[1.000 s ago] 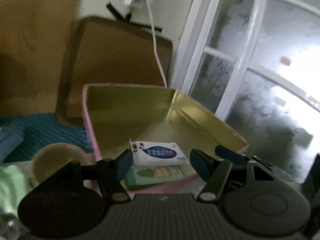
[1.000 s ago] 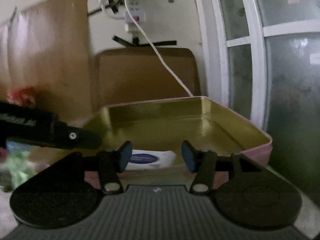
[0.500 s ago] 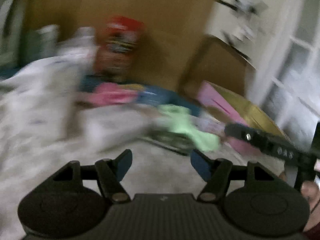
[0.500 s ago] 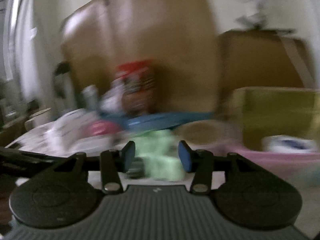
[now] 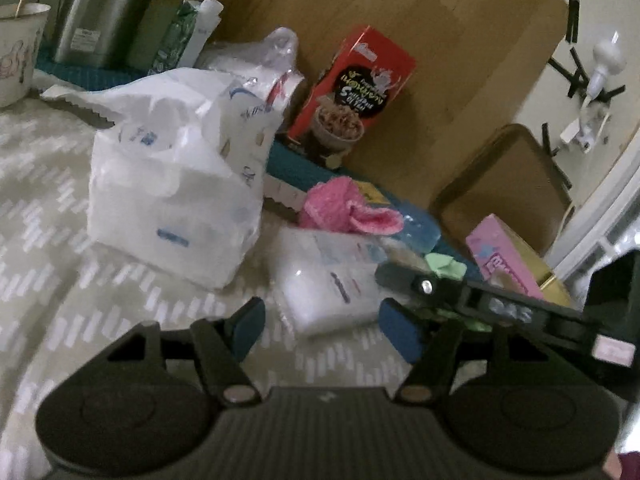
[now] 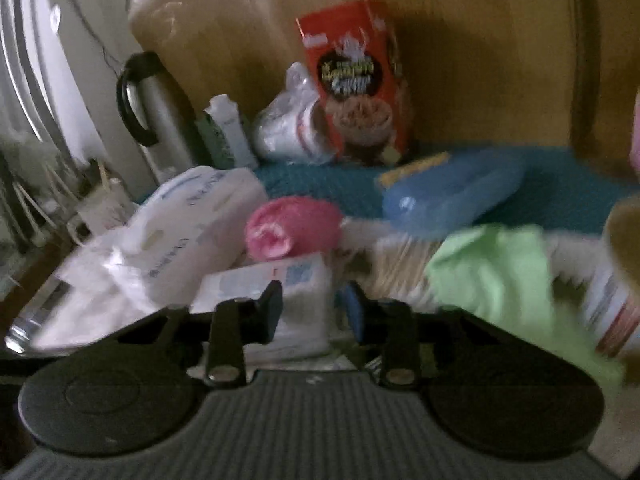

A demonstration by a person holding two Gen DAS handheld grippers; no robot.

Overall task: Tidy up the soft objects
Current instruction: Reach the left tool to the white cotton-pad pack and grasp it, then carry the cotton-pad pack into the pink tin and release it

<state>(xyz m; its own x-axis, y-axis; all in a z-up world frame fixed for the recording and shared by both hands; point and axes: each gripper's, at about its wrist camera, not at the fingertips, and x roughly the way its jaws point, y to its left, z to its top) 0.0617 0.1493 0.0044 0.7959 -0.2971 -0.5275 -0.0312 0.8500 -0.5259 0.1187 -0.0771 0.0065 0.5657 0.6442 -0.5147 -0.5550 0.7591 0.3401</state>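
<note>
Both claws hover released over the cluttered counter, each with its 2 blue pads spread and nothing between them. The left claw points at a white soft pack lying flat just ahead of its pads; the right claw faces the same white soft pack from close by, and in the left wrist view its black finger reaches across from the right, just over the pack's far edge. Behind the pack lies a pink fluffy cloth, and beside that a light green cloth blurred at the right of the right wrist view. A large white plastic bag sits to the left of the pack, close by but whether touching I cannot tell. Farther back a red cereal box stands upright against a brown board, with a blue plastic lid lying in front of it and a steel kettle off to the left. The pink tin sits at the far right.
</note>
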